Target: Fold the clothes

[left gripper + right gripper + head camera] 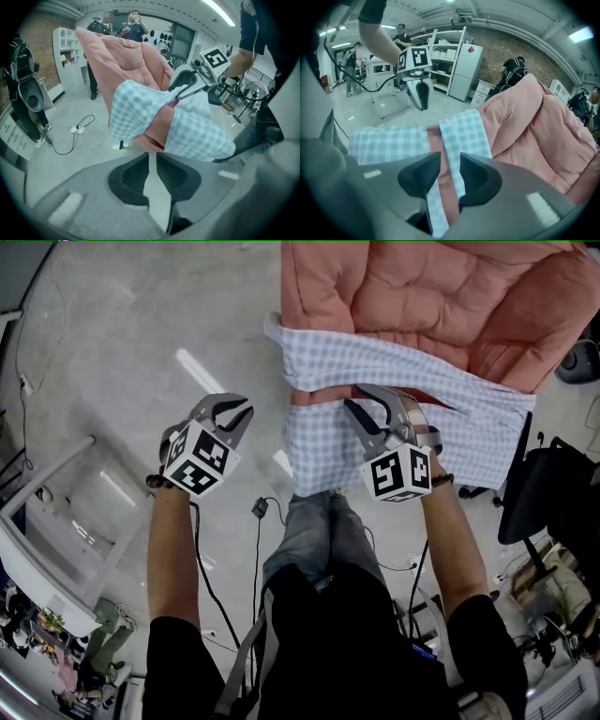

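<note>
A light-blue checked shirt (328, 442) lies draped over the front edge of a pink quilted cushion (422, 296). My right gripper (354, 396) is on the shirt, near a gap where pink shows between two checked parts. Its jaws stand apart, and in the right gripper view (450, 157) a checked strip (464, 136) and pink cloth run between the pads without being pinched. My left gripper (232, 413) hangs over bare floor left of the shirt, apart from it. In the left gripper view (152, 157) only a narrow slit shows between its pads, and nothing is in it.
A white frame (56, 512) stands on the grey floor at the left. A cable with a plug (258, 512) lies by the person's legs. A black chair (544, 493) stands at the right. People (133, 28) stand farther back in the room, near white shelves (450, 61).
</note>
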`<state>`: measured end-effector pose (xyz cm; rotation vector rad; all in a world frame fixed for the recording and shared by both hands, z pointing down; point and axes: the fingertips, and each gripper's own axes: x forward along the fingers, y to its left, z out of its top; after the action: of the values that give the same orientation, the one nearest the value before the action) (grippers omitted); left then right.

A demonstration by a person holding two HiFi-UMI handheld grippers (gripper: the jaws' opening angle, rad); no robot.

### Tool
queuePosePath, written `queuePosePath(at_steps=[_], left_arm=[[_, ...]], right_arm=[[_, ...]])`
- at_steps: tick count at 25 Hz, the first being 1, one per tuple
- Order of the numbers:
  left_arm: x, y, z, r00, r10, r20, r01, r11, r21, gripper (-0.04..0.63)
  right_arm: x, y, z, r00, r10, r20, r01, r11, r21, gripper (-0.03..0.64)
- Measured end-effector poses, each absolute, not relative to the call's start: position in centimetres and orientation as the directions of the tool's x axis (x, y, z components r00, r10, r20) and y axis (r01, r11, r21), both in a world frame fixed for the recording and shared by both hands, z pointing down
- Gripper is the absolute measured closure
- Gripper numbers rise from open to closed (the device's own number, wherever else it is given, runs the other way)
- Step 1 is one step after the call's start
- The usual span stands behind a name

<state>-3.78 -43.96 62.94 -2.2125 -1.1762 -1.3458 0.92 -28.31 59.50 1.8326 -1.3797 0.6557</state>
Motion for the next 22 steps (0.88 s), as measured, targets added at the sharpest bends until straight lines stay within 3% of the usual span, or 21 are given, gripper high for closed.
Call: queuePosePath(at_steps=[9, 22], left_arm=[[-0.5, -42.4, 63.5, 0.342, 0.469, 0.814, 0.783, -0.621, 0.030, 0.532], [2.1, -38.9, 66.8, 0.312, 0.486, 0.817, 0.894, -0.440, -0.080, 0.462]], right_arm=[[2.3, -26.6, 59.4, 0.319, -0.552, 0.770, -0.948, -0.185, 0.260, 0.492], [2.2, -21.6, 61.0, 0.348, -0.481, 0.805, -0.930, -0.286, 0.232, 0.503]])
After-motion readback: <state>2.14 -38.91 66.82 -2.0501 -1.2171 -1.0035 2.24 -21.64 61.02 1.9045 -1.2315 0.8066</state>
